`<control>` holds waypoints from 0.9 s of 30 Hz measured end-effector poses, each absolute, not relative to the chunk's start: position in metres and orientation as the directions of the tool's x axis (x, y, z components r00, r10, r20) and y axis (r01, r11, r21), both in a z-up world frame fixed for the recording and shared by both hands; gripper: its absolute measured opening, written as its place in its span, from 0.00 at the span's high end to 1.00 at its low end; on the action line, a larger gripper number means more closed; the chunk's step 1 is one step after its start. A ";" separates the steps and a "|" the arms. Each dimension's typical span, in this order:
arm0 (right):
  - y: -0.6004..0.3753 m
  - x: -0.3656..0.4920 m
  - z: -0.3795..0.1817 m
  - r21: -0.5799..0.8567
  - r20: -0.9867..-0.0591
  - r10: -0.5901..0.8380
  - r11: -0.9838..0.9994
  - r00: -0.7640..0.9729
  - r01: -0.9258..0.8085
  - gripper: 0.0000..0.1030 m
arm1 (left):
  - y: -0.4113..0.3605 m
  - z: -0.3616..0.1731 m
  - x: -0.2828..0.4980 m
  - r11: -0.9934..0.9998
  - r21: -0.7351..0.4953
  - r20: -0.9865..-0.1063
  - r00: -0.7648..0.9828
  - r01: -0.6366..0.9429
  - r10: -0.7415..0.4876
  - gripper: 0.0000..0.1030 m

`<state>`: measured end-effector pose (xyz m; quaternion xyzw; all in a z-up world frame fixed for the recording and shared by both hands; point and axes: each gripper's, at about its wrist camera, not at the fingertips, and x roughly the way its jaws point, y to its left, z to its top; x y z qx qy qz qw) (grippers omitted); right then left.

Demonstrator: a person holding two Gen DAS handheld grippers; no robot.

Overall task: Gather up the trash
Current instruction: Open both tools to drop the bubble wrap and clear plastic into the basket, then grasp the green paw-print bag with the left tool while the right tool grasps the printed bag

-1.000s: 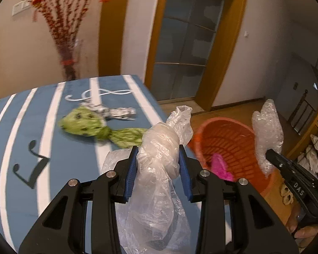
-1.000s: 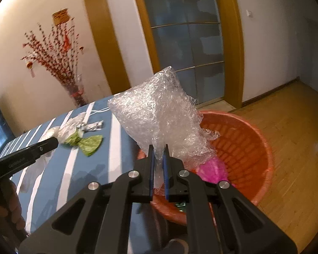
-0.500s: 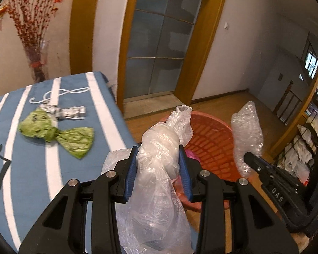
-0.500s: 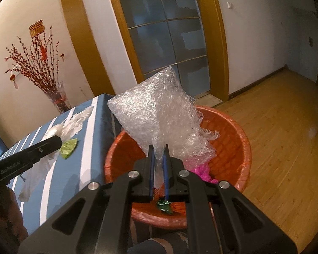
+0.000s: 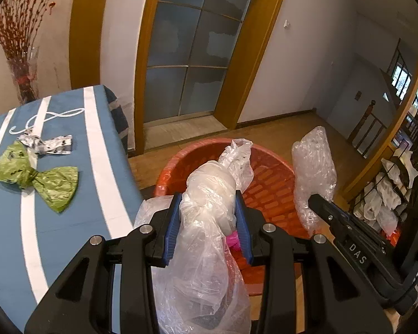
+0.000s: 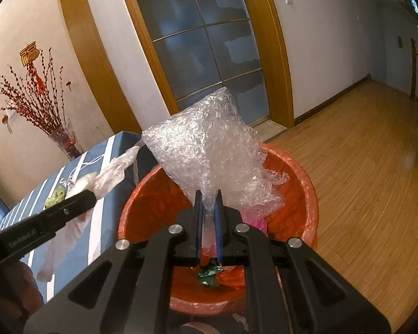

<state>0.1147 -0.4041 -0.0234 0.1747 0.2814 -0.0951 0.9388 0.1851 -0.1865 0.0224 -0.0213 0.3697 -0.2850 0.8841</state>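
My left gripper is shut on a knotted clear plastic bag and holds it over the near rim of the orange basket. My right gripper is shut on a sheet of bubble wrap and holds it above the orange basket. Pink, green and red trash lies inside the basket. A green wrapper and a black-and-white wrapper lie on the blue striped table.
The basket stands on the wooden floor beside the table's right edge. A glass door is behind it. A vase of red branches stands at the table's far end. A rack with bags is at the right.
Both grippers have swung right from the table to above the basket, each still holding its trash. The basket now fills more of both views.
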 end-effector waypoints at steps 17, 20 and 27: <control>-0.421 0.121 -0.035 0.288 -0.576 -0.090 0.908 0.813 0.304 0.59 | -0.186 0.001 0.201 0.858 -0.247 -0.690 0.540 0.451 -0.482 0.47; -0.421 0.119 -0.037 0.279 -0.580 -0.100 0.908 0.808 0.313 0.54 | -0.180 0.000 0.201 0.871 -0.232 -0.696 0.551 0.433 -0.459 0.42; -0.414 0.117 -0.033 0.259 -0.574 -0.113 0.915 0.811 0.311 0.41 | -0.164 -0.005 0.202 0.896 -0.194 -0.705 0.578 0.400 -0.411 0.34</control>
